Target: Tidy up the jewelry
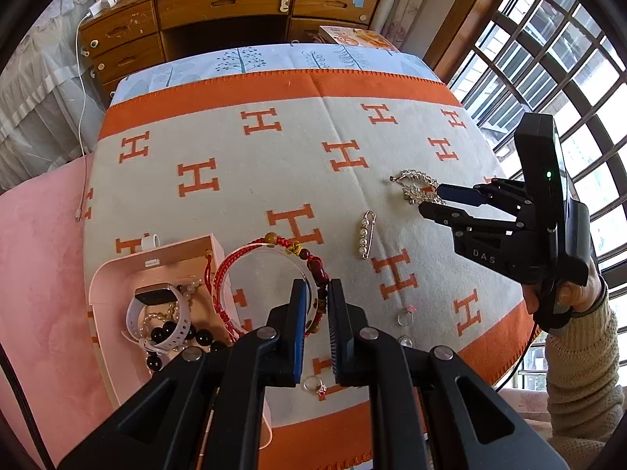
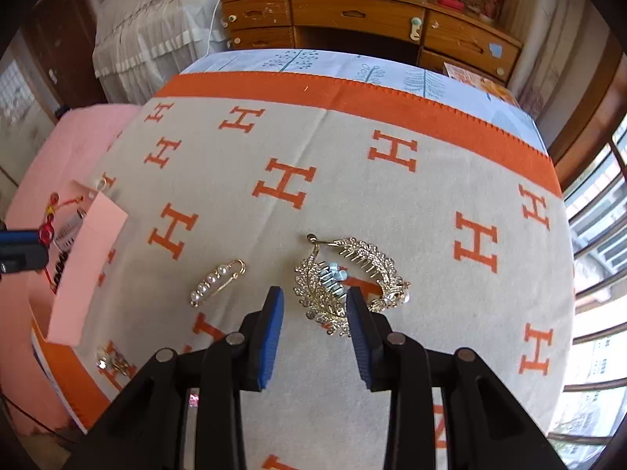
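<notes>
My left gripper [image 1: 318, 297] is shut on a bundle of bracelets [image 1: 313, 270]: red cord, dark red beads and a pale bangle. The bundle hangs just right of the pink box [image 1: 156, 250], which holds a white smartwatch [image 1: 156, 305] and pearl and black bead strings. A gold rhinestone hair clip [image 2: 345, 282] lies on the blanket. My right gripper [image 2: 314, 301] is open and reaches down over it, the clip's left leaf between the fingers and no pad pressing it. The left wrist view shows the right gripper [image 1: 431, 199] at the hair clip [image 1: 415, 186].
A pearl pin [image 1: 365, 237] [image 2: 217, 282] lies between the box and the clip. Small rings [image 1: 403, 317] [image 1: 313, 384] rest near the blanket's [image 1: 235, 137] front orange border. A wooden desk [image 1: 227, 4] stands beyond the table, windows to the right. A sleeved hand [image 1: 580, 293] holds the right gripper.
</notes>
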`<state>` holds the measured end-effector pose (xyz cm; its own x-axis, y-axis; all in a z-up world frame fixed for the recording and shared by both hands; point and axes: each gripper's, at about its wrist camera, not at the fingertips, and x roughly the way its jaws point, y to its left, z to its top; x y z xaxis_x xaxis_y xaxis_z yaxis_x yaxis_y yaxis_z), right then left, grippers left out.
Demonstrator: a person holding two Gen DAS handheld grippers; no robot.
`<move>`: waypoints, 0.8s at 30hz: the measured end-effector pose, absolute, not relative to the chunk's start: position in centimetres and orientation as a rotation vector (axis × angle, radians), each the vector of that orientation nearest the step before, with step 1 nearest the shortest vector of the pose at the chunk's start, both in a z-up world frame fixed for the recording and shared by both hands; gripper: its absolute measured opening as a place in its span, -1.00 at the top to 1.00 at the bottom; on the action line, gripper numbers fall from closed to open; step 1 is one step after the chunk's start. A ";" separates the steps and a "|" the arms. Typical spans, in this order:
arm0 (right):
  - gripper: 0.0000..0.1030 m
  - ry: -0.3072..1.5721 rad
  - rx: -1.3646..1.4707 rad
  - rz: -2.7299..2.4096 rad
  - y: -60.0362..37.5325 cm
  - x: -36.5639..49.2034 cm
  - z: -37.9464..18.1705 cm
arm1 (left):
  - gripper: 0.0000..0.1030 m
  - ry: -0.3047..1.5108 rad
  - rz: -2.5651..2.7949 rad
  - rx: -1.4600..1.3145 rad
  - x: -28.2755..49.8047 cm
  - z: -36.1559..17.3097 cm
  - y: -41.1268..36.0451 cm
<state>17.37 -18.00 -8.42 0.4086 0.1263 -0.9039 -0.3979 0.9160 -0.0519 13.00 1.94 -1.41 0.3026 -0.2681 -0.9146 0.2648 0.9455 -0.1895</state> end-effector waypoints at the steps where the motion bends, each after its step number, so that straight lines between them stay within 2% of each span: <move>1: 0.35 1.092 -0.321 0.335 -17.6 17.1 -8.6 | 0.84 1.217 -0.353 -0.003 13.1 -1.5 1.8; 8: 0.35 1.017 -0.510 0.313 -16.6 15.9 -9.9 | 0.83 1.249 -0.360 0.004 13.7 -2.6 0.5; 13: 0.37 0.989 -0.534 0.282 -16.7 16.2 -10.6 | 0.83 1.265 -0.369 0.017 14.0 -3.2 -0.5; 16: 0.53 0.944 -0.491 0.278 -17.4 16.2 -10.1 | 0.83 1.271 -0.373 0.027 14.0 -3.4 -0.9; 18: 0.54 0.924 -0.451 0.275 -17.8 16.2 -9.4 | 0.83 1.273 -0.371 0.030 14.0 -3.5 -0.9; 20: 0.76 0.889 -0.430 0.256 -18.3 16.2 -8.6 | 0.83 1.274 -0.369 0.030 14.1 -3.5 -1.0; 24: 0.91 0.875 -0.360 0.265 -19.3 16.4 -7.3 | 0.83 1.271 -0.366 0.027 14.3 -3.5 -0.9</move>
